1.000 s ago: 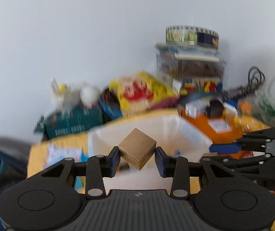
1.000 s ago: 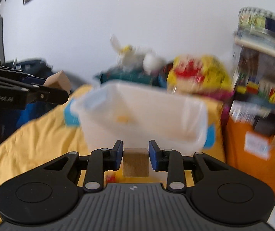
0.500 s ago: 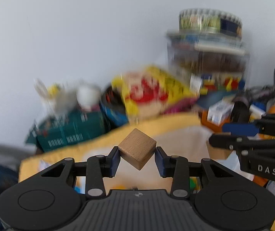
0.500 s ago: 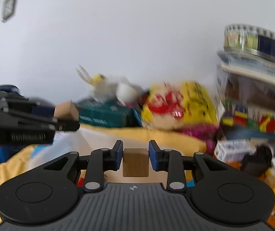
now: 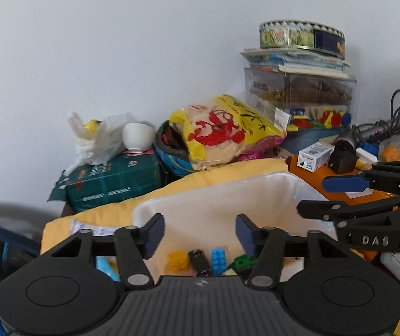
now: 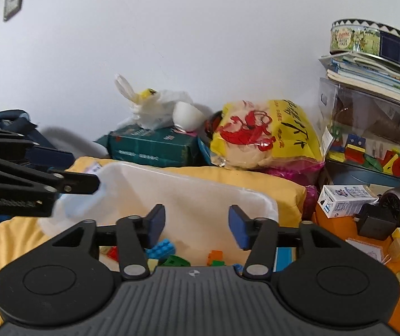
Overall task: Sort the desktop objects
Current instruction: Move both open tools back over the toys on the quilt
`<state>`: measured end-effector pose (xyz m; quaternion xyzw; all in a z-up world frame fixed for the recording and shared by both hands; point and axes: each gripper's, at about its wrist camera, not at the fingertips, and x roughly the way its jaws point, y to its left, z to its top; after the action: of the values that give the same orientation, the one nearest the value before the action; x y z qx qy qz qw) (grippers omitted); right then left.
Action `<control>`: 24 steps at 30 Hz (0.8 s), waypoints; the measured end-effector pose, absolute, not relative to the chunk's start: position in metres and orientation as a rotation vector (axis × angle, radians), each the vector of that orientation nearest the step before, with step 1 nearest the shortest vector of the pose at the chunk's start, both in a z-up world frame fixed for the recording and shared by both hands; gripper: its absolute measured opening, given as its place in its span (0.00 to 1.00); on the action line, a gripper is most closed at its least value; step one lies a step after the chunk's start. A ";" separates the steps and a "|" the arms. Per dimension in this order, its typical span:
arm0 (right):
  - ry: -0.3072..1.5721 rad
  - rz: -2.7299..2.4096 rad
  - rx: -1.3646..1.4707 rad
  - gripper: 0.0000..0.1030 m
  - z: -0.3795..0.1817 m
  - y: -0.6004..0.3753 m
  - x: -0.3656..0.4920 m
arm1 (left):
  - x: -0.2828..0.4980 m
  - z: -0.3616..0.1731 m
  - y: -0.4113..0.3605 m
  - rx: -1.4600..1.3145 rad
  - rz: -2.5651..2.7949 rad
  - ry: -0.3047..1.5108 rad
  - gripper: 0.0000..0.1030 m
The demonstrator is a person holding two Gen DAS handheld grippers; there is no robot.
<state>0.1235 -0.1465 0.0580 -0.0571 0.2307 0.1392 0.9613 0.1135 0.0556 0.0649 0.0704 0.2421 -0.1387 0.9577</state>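
While both claws hang over the white bin [image 5: 256, 193], their jaws are opening and nothing is between them. The left claw [image 5: 197, 233] and the right claw [image 6: 195, 225] are both empty. A moment ago each one pinched a wooden cube; now the cubes are gone from the pads, and I cannot see them among the toy bricks [image 6: 162, 247] at the bottom of the bin. I think the dropping step is just finished. The next move, in my opinion, asks to pull back from the bin and look on the yellow cloth [image 6: 12, 240] of the table for more loose objects.
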 end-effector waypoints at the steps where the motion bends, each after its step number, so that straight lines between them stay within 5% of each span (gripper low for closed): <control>1: 0.469 0.287 -0.118 0.53 0.059 -0.148 0.119 | 0.104 0.064 0.060 0.135 -0.278 0.488 0.63; 20: 0.854 0.356 -0.074 0.55 -0.073 -0.154 0.030 | 0.061 -0.076 0.076 0.176 -0.190 0.806 0.60; 23: 0.844 0.352 -0.062 0.55 -0.071 -0.149 0.026 | 0.076 -0.090 0.077 0.180 -0.176 0.838 0.52; 24: 0.836 0.352 -0.066 0.56 -0.070 -0.148 0.025 | 0.079 -0.094 0.078 0.180 -0.180 0.846 0.36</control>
<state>0.0250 -0.1485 -0.0697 -0.0317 0.4039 0.1700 0.8983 0.0791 0.0776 -0.0937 0.0869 0.4093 -0.0873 0.9040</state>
